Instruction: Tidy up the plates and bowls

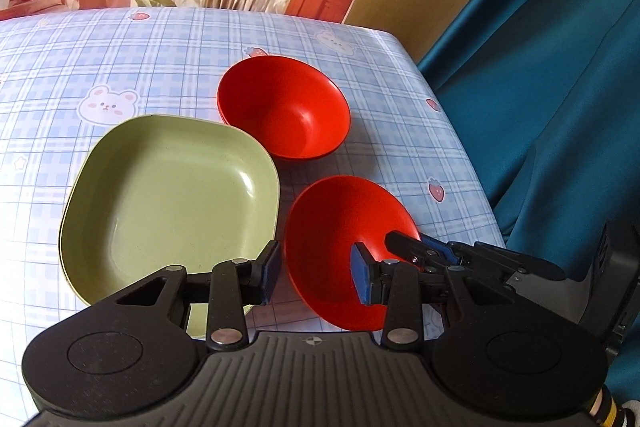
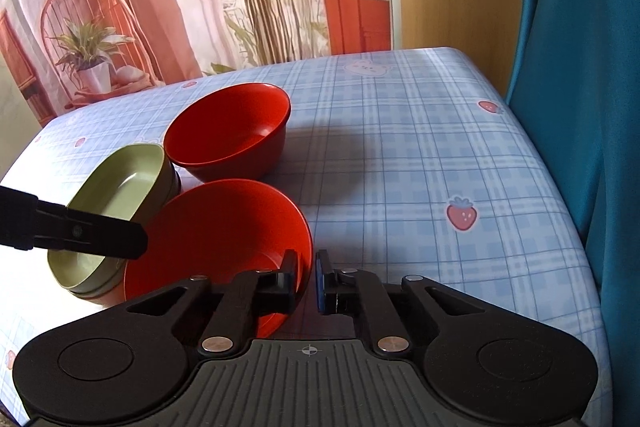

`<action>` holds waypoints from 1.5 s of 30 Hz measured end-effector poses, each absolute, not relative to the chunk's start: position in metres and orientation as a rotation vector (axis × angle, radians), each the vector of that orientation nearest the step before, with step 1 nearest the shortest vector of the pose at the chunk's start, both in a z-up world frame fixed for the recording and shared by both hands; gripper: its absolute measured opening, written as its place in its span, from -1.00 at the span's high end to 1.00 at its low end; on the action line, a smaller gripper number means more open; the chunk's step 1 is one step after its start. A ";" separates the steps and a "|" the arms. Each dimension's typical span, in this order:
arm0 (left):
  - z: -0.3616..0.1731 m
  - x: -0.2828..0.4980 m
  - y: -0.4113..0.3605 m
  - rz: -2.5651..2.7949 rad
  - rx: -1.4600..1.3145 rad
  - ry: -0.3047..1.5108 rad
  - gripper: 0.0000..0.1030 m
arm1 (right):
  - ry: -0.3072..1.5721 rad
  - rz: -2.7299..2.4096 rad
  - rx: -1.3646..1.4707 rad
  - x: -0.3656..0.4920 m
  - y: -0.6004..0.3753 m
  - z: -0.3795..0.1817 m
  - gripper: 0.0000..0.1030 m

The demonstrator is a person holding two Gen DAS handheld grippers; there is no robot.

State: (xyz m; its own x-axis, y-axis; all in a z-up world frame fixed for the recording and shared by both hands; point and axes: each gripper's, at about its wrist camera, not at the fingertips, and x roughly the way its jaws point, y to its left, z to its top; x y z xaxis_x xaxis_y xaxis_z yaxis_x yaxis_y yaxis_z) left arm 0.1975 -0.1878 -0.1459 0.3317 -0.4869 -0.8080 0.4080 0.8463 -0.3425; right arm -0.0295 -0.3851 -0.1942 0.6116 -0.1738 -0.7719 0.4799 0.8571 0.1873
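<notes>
While a green plate (image 1: 168, 195) and two red bowls crowd the counter's (image 1: 120, 67) middle, the right tool (image 2: 307, 281) has clamped the near bowl's (image 2: 216, 231) rim, one finger inside, one outside. The left tool (image 1: 314, 273) hangs part open; one finger sits over the plate, the other over that same bowl, gripping nothing. The far bowl (image 1: 284, 107) stands just behind. The checked cloth is bare to the right, up to the rounded edge by a blue curtain (image 2: 580, 107).
</notes>
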 end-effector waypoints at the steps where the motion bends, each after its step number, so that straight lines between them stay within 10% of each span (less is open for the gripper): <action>1: -0.146 0.198 -0.189 -0.585 -0.079 1.084 0.23 | 0.832 -0.392 0.402 -0.031 -0.385 -0.195 0.87; 13: -0.156 0.198 -0.193 -0.582 -0.039 1.059 0.60 | 0.820 -0.403 0.421 -0.035 -0.388 -0.196 0.87; 45: -0.169 0.190 -0.195 -0.645 0.021 0.996 0.68 | 0.795 -0.422 0.454 -0.037 -0.394 -0.201 0.86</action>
State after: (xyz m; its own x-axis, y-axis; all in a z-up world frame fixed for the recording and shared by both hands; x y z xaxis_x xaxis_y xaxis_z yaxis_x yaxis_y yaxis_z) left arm 0.1897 -0.1949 -0.1688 0.3743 -0.4950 -0.7842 0.5132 0.8149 -0.2694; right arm -0.0367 -0.3939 -0.2008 0.6280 -0.1888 -0.7550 0.5200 0.8235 0.2267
